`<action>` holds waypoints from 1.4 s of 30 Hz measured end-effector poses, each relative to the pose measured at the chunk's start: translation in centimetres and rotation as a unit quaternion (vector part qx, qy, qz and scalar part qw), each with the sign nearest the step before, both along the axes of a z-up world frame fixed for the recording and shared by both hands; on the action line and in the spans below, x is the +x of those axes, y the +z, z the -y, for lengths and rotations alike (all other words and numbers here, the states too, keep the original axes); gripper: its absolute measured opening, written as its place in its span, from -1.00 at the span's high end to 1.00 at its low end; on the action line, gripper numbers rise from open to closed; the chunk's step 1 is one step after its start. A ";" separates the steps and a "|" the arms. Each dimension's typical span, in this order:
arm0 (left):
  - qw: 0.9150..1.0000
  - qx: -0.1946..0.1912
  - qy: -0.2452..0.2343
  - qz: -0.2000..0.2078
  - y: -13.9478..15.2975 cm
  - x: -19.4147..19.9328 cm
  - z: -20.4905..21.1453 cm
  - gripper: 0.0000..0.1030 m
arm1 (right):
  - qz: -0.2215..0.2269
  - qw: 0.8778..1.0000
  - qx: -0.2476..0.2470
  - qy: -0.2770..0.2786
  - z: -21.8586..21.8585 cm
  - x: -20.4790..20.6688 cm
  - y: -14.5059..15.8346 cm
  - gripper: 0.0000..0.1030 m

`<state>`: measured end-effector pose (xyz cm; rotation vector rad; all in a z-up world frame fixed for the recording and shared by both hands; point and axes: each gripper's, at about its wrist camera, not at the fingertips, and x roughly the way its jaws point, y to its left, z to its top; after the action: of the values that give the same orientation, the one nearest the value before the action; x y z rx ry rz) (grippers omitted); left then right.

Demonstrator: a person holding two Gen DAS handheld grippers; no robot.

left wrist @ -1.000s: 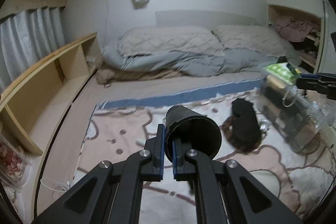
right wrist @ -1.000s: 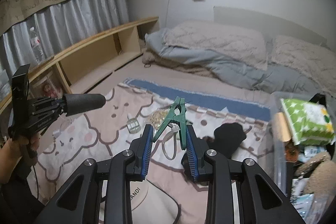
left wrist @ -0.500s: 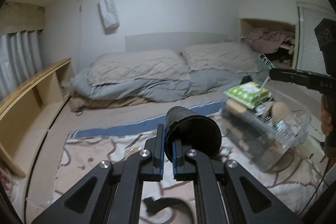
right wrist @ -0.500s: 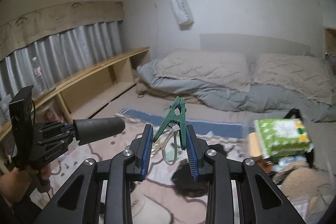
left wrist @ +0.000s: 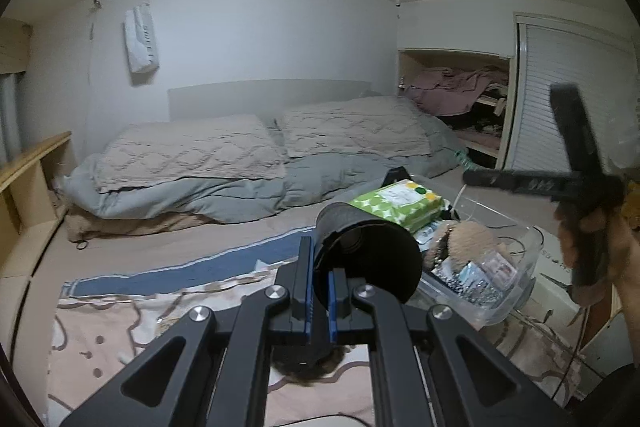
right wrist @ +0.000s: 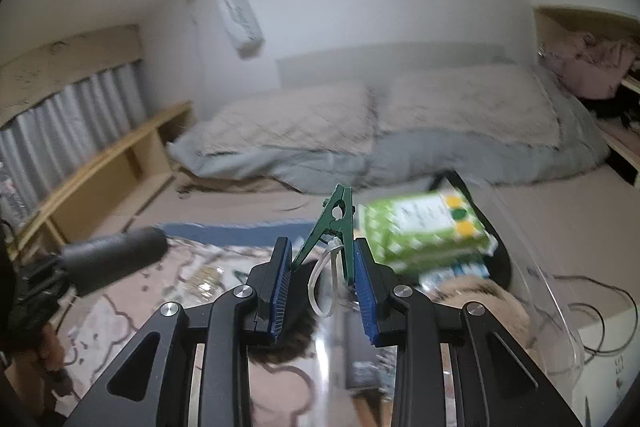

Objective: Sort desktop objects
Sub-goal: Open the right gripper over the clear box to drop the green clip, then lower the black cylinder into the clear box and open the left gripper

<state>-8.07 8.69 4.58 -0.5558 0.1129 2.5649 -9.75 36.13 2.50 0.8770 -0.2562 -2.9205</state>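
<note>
My left gripper (left wrist: 318,301) is shut on the rim of a black tube-shaped cup (left wrist: 366,259), held in the air over the patterned blanket (left wrist: 132,339). My right gripper (right wrist: 322,289) is shut on a green clothes peg (right wrist: 334,227) with a white loop hanging from it, held just left of the clear plastic bin (right wrist: 532,267). The bin (left wrist: 516,267) holds a green wipes pack (left wrist: 396,203), a beige plush (left wrist: 460,239) and small items. The left gripper with the cup (right wrist: 108,261) shows at the left of the right wrist view. The right gripper's body (left wrist: 576,187) shows at the right of the left wrist view.
A bed with grey and beige quilts (left wrist: 248,155) fills the back. A wooden shelf unit (right wrist: 104,167) runs along the left wall. An alcove with pink clothes (left wrist: 460,83) is at the right. A dark furry object (left wrist: 312,371) lies on the blanket under the left gripper.
Both grippers have swung right toward the clear bin, which now looms closer in both views. The peg and the black cup stay held.
</note>
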 end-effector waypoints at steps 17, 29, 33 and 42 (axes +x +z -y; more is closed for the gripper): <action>1.000 0.001 -0.003 0.022 -1.4 -2.0 -1.8 0.88 | 0.138 0.987 -0.010 -0.086 -3.6 -6.7 -8.5 0.39; 0.999 0.019 -0.028 0.026 -1.4 -2.8 -3.9 0.88 | 0.110 0.983 -0.037 -0.141 -5.9 -6.2 -7.8 -0.45; 0.998 0.023 -0.052 0.032 -1.5 -3.0 -5.6 0.88 | 0.084 0.984 -0.063 -0.142 -7.4 -4.7 -6.5 -0.45; 0.993 0.037 -0.092 0.069 -2.2 -5.9 -11.1 0.88 | 0.043 0.987 -0.086 -0.125 -8.9 -2.2 -4.2 -0.45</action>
<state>-13.95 19.82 2.34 -0.6602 0.0186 2.3353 -11.95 45.02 -1.71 1.0117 -0.6594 -3.0267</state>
